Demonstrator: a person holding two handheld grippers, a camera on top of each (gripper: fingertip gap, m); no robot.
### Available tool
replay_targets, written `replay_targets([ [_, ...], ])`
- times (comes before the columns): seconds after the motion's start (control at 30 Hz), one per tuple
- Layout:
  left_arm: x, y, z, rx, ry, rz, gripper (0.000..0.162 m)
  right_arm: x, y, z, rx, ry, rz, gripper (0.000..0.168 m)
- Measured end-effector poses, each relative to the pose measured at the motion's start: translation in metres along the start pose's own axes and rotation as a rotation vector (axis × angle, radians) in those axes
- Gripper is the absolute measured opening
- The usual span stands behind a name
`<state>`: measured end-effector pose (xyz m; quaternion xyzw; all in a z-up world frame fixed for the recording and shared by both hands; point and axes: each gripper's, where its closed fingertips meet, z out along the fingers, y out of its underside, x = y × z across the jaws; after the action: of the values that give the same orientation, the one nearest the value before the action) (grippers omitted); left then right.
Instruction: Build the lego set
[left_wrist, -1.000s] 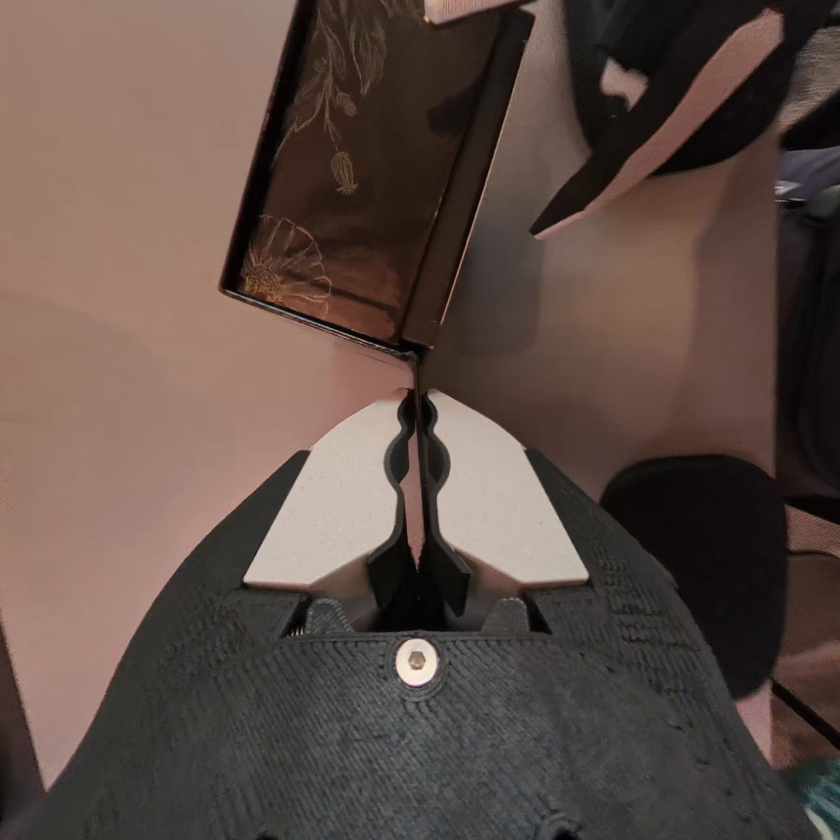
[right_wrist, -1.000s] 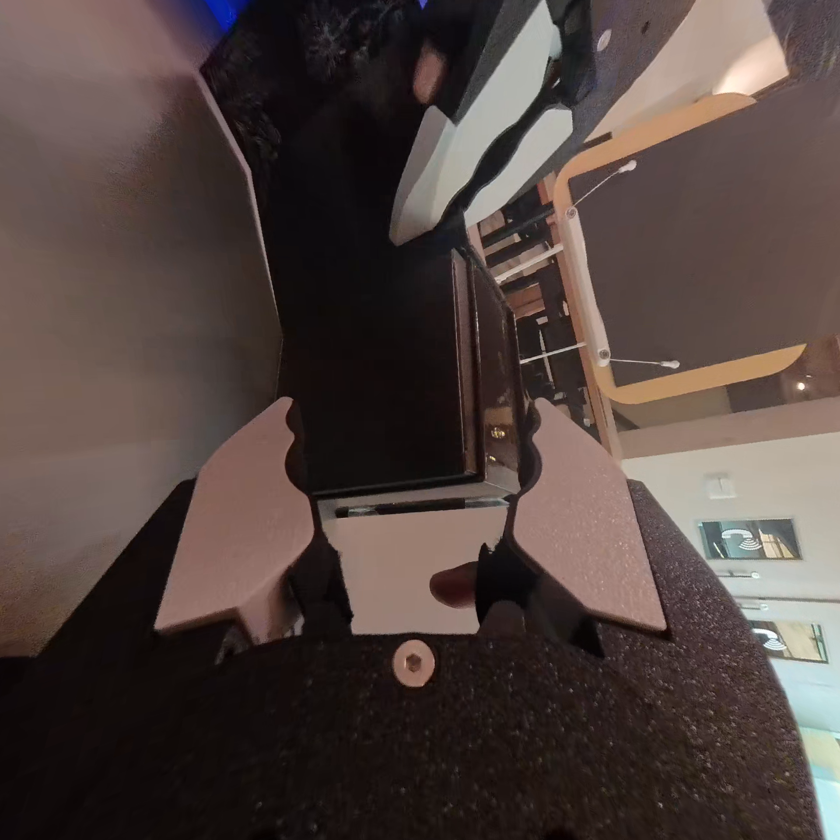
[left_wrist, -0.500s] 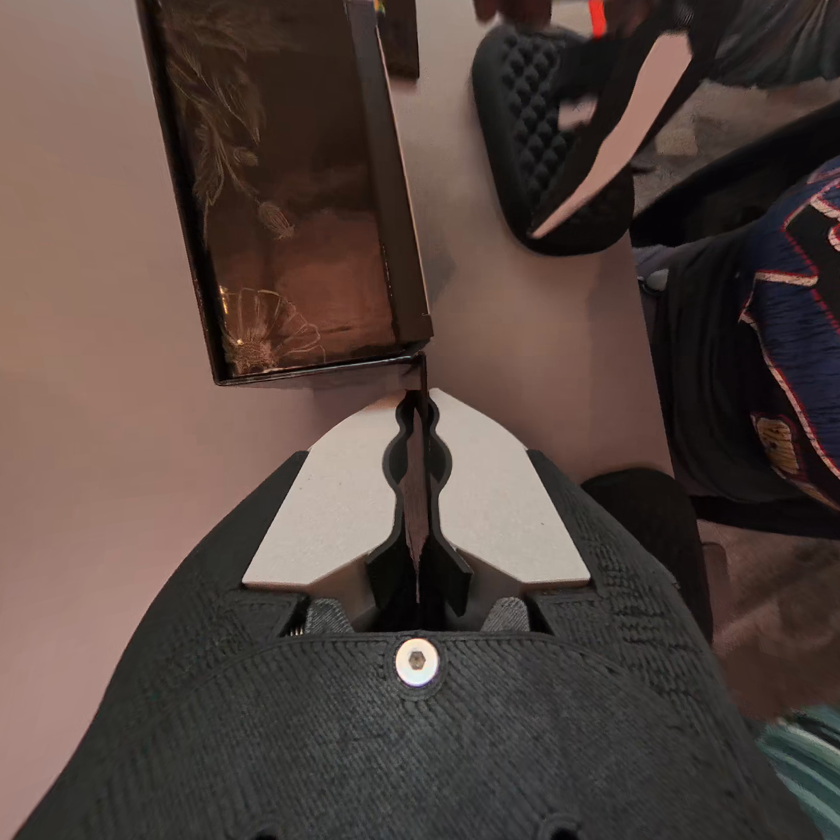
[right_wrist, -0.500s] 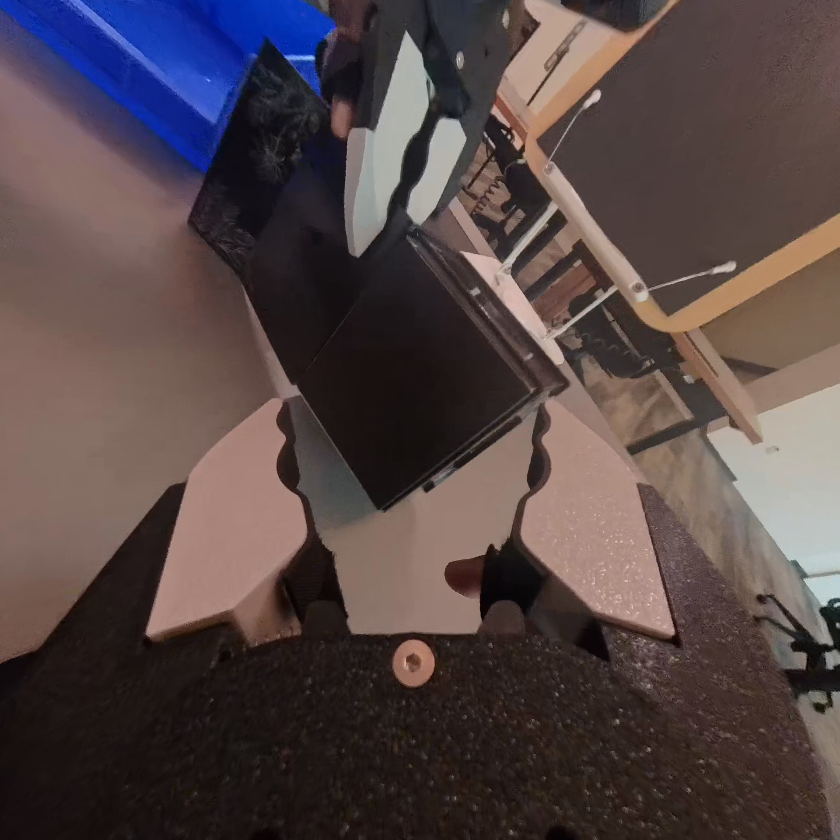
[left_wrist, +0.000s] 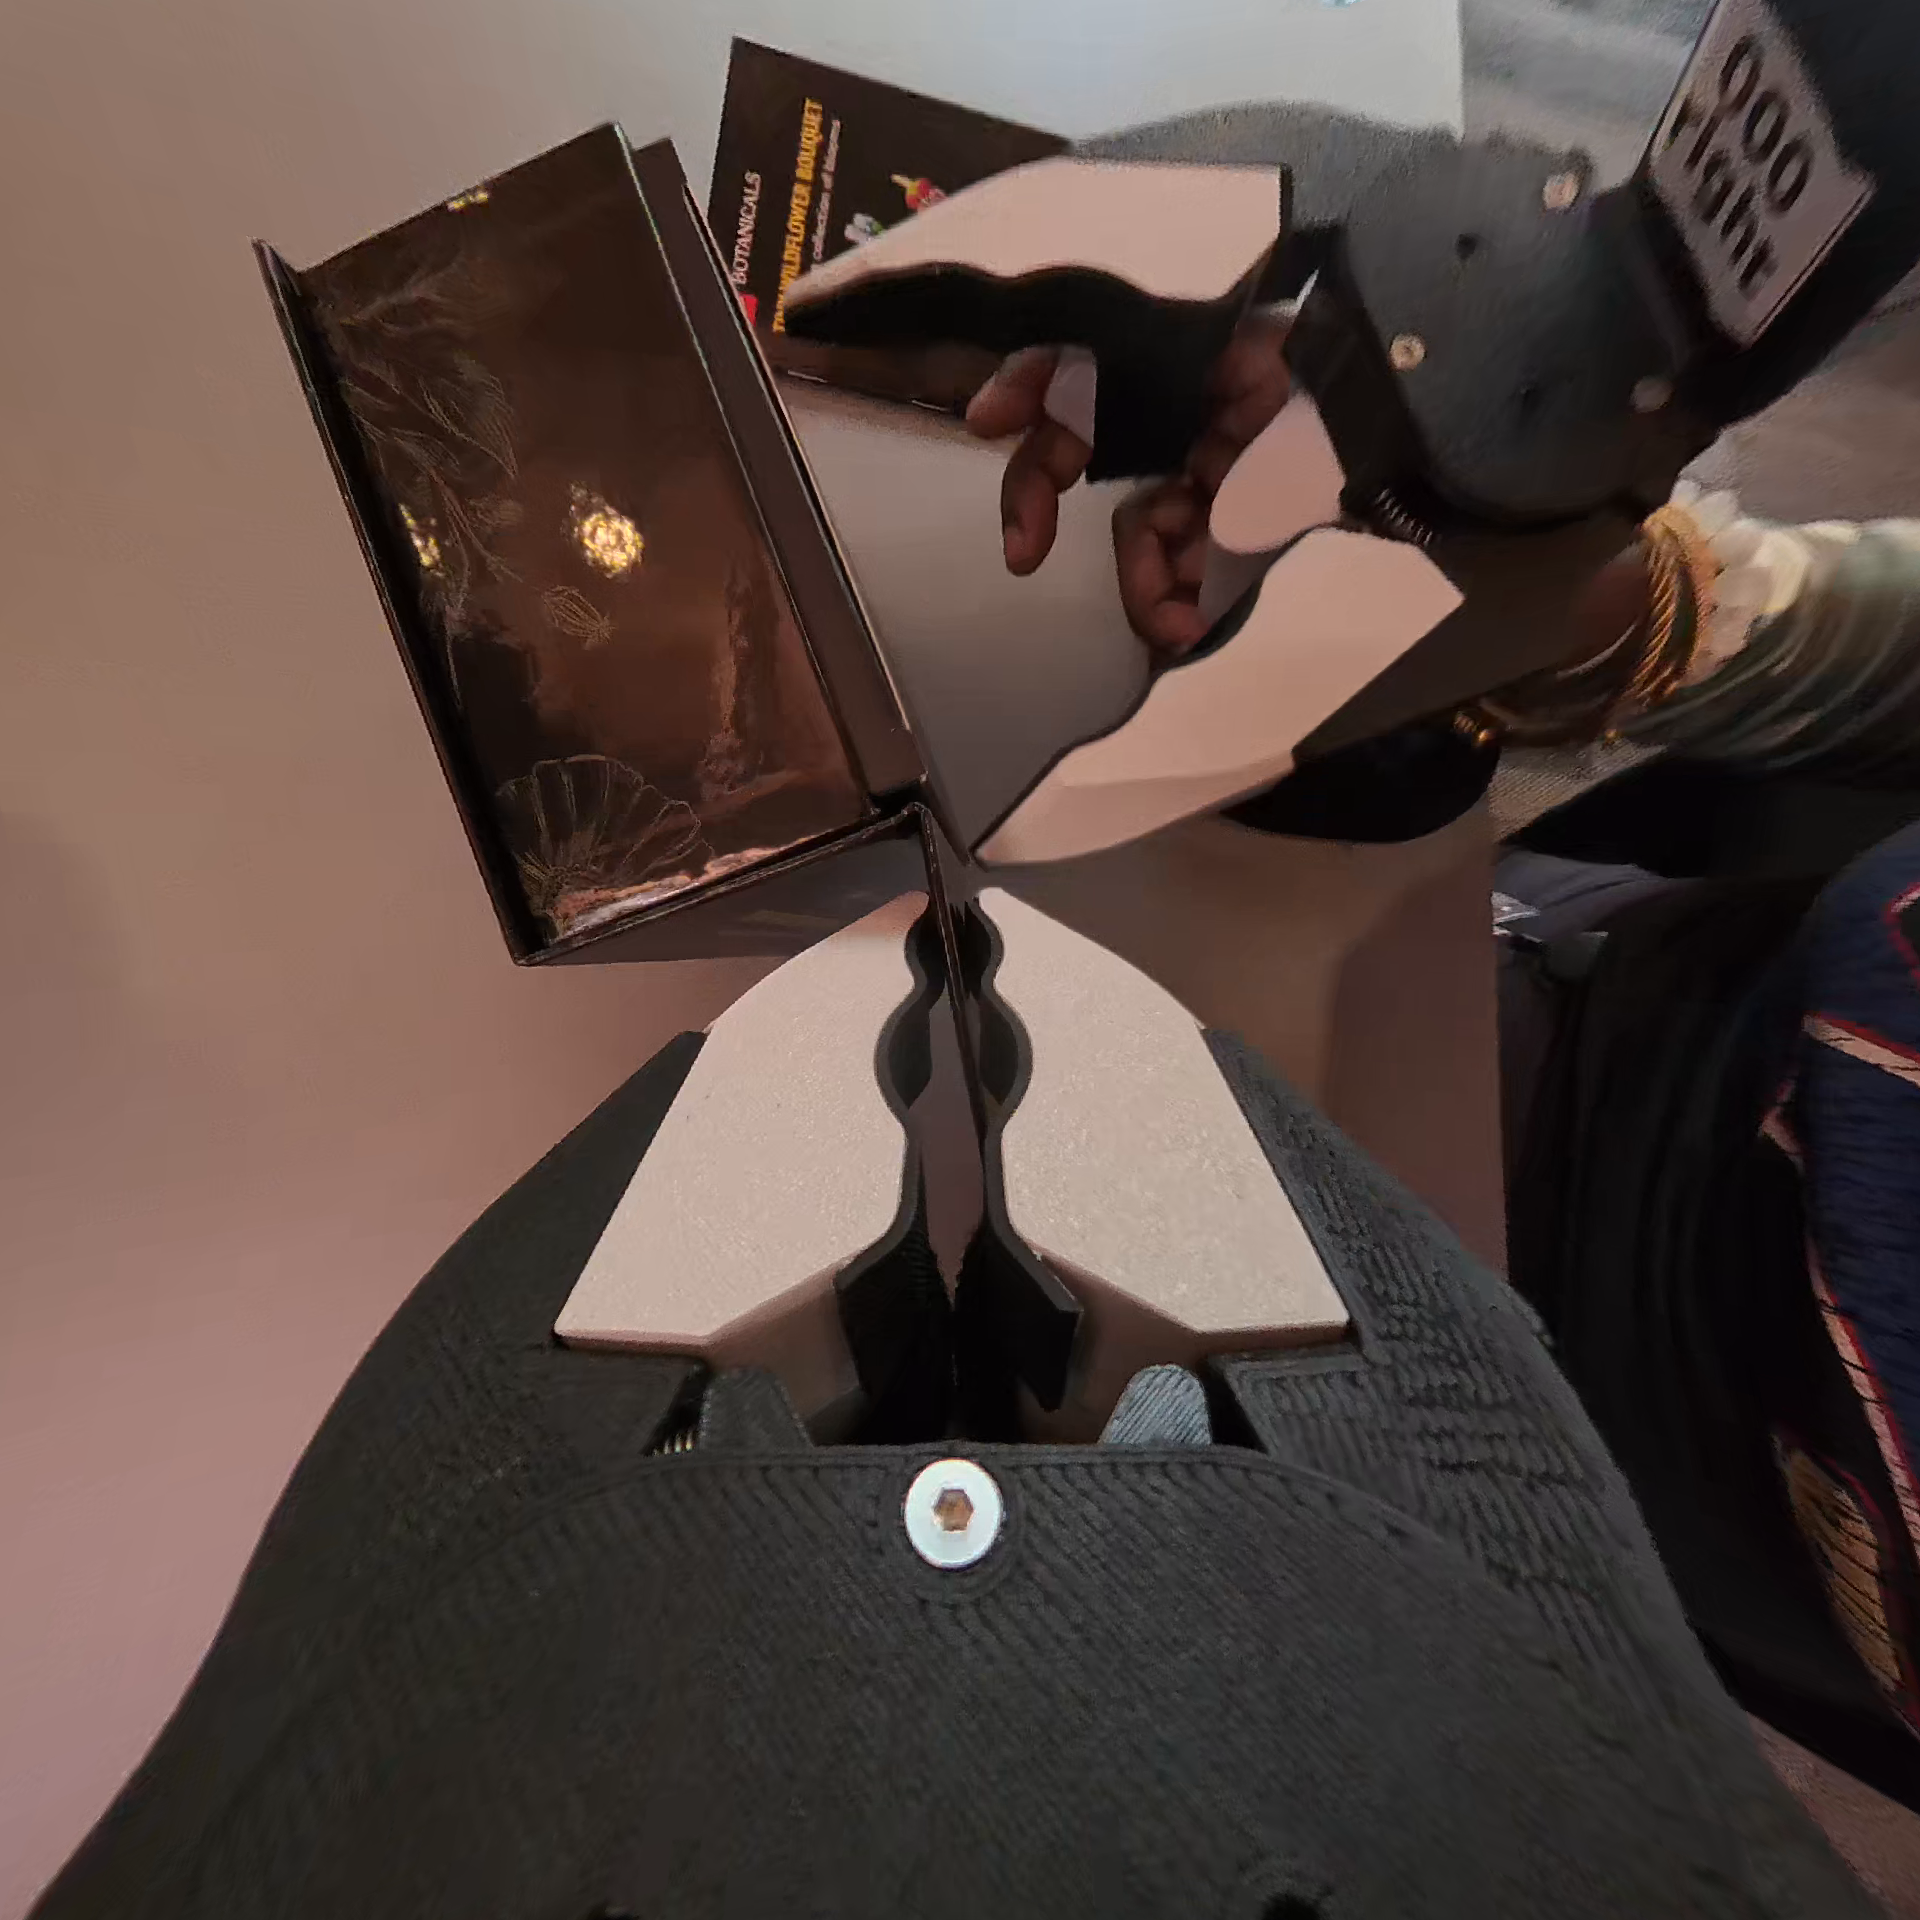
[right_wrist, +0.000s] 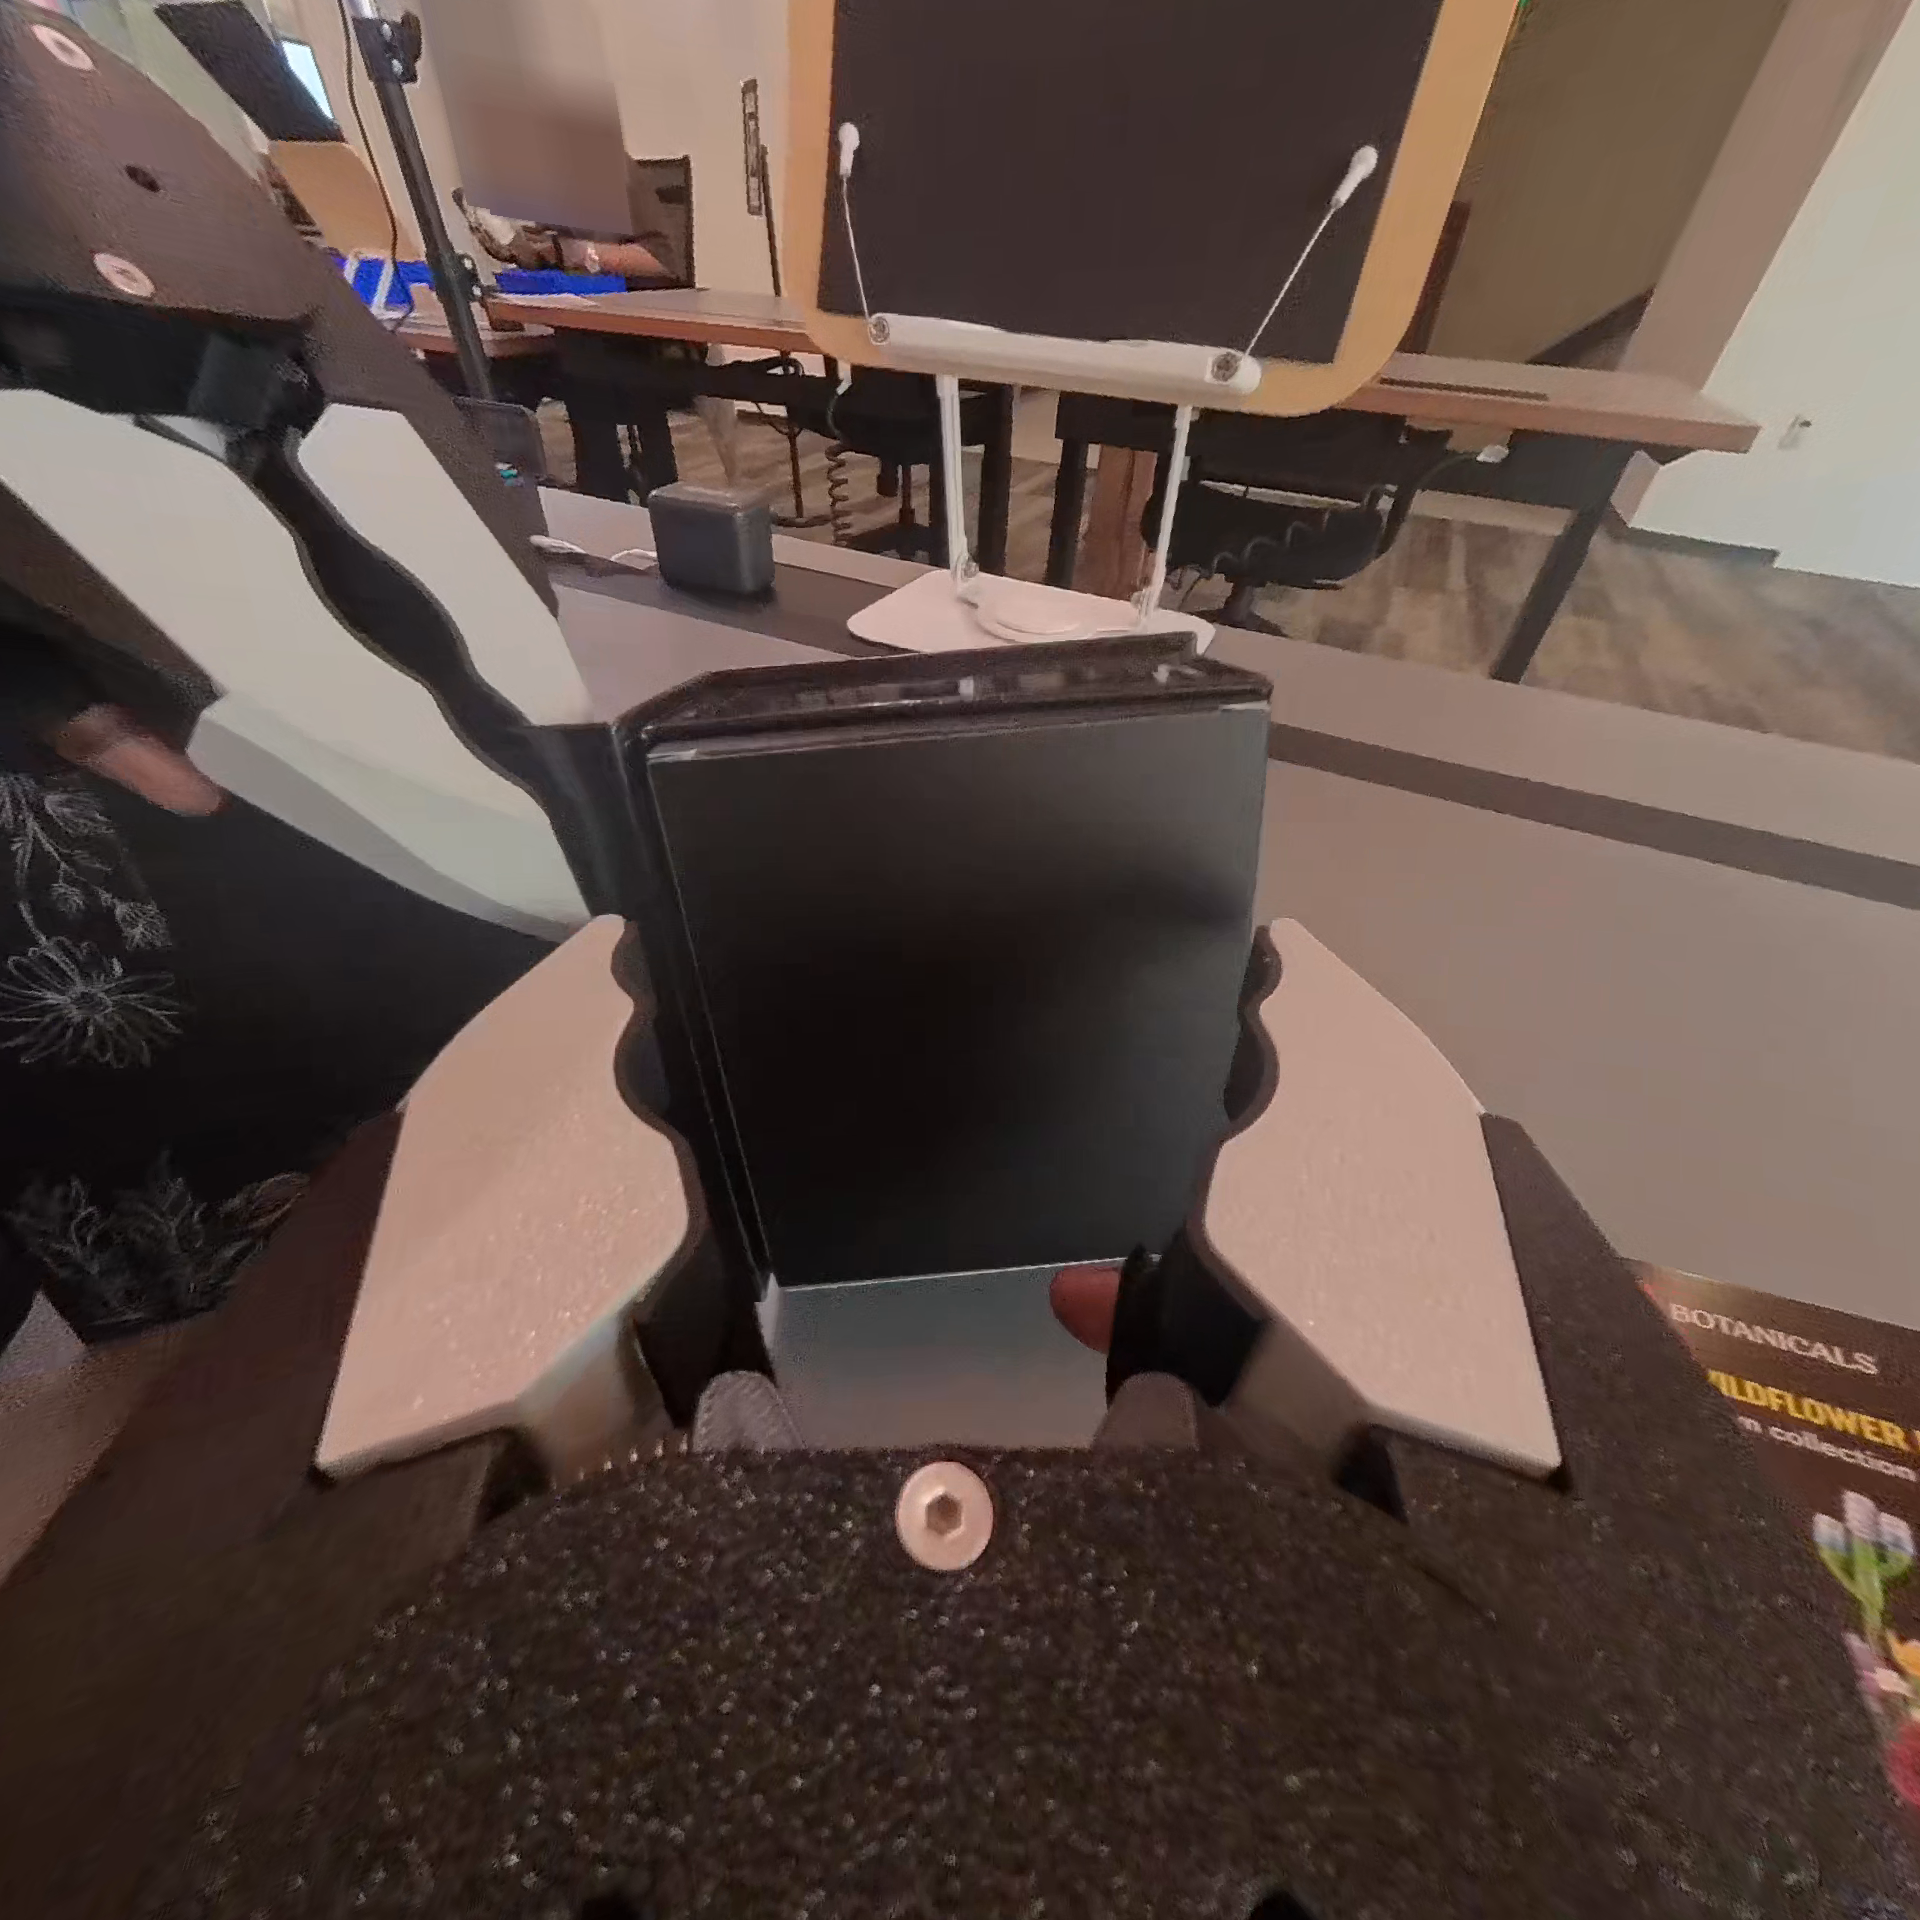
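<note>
The black Lego box (left_wrist: 582, 582), printed with gold flowers, is held up above the table (left_wrist: 156, 935). My left gripper (left_wrist: 951, 914) is shut on a thin flap at the box's lower corner. My right gripper (right_wrist: 945, 935) has the box's plain dark side (right_wrist: 956, 987) between its fingers, and both pads touch the box's edges. In the left wrist view the right gripper's fingers (left_wrist: 1247, 707) straddle the box from the right, with a hand (left_wrist: 1174, 561) behind them. In the right wrist view the left gripper (right_wrist: 499, 727) pinches the flap at the upper left.
A black printed booklet lies on the table behind the box (left_wrist: 831, 187) and beside my right gripper (right_wrist: 1829, 1455). A dark screen on a white stand (right_wrist: 1101, 177) and a small grey box (right_wrist: 712, 540) stand at the table's far side. A person's clothing (left_wrist: 1766, 1143) is at the right.
The right gripper has come in from the far right and now holds the box between its fingers. The box has turned and tilted. The left gripper still pinches the flap.
</note>
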<state>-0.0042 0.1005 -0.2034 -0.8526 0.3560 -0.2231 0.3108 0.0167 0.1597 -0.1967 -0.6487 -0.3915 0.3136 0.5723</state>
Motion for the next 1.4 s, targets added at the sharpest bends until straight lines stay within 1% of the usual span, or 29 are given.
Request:
replay_targets([
  [0.1,0.007,-0.003,0.008,-0.054,-0.053,0.056,0.003,0.009,-0.003,-0.015,0.014,-0.025,0.004,0.104],
  [0.2,0.012,-0.006,0.017,-0.108,-0.131,0.106,0.004,0.016,0.004,-0.027,-0.014,-0.043,0.019,0.108],
  [0.3,0.018,-0.008,0.026,-0.176,-0.258,0.193,0.005,0.017,0.008,-0.041,-0.043,-0.090,0.021,0.113],
  [0.4,0.029,-0.011,0.034,-0.213,-0.331,0.260,0.004,0.029,0.000,-0.056,-0.026,-0.128,0.121,0.112],
  [0.47,0.038,-0.014,0.041,-0.220,-0.357,0.293,0.004,0.038,-0.002,-0.065,-0.033,-0.150,0.197,0.106],
  [0.53,0.052,-0.015,0.051,-0.220,-0.365,0.330,0.004,0.043,0.011,-0.072,-0.120,-0.156,0.253,0.099],
  [0.57,0.054,-0.014,0.055,-0.229,-0.414,0.373,0.004,0.042,0.015,-0.075,-0.153,-0.179,0.272,0.101],
  [0.63,0.059,-0.010,0.062,-0.252,-0.500,0.466,0.004,0.043,0.020,-0.082,-0.204,-0.214,0.293,0.098],
  [0.73,0.063,0.001,0.069,-0.295,-0.592,0.595,0.004,0.041,0.020,-0.096,-0.252,-0.345,0.390,0.096],
  [0.77,0.063,0.005,0.071,-0.304,-0.607,0.627,0.004,0.042,0.020,-0.102,-0.264,-0.393,0.440,0.093],
  [0.83,0.062,0.009,0.072,-0.310,-0.622,0.702,0.004,0.047,0.025,-0.107,-0.290,-0.435,0.486,0.079],
  [0.9,0.060,0.013,0.071,-0.347,-0.628,0.827,0.004,0.050,0.033,-0.105,-0.307,-0.426,0.461,0.058],
  [0.93,0.058,0.017,0.070,-0.373,-0.631,0.882,0.003,0.048,0.035,-0.103,-0.308,-0.439,0.441,0.056],
  [1.07,0.044,0.035,0.063,-0.540,-0.623,1.146,0.003,0.032,0.043,-0.091,-0.337,-0.494,0.339,0.054],
  [1.17,0.031,0.049,0.053,-0.639,-0.617,1.233,0.003,0.021,0.046,-0.075,-0.356,-0.526,0.284,0.054],
  [1.3,0.009,0.060,0.032,-0.784,-0.691,1.338,0.004,0.008,0.058,-0.057,-0.448,-0.582,0.183,0.052],
  [1.4,0.003,0.072,0.027,-0.841,-0.685,1.361,0.003,0.000,0.051,-0.040,-0.417,-0.616,0.105,0.051],
])
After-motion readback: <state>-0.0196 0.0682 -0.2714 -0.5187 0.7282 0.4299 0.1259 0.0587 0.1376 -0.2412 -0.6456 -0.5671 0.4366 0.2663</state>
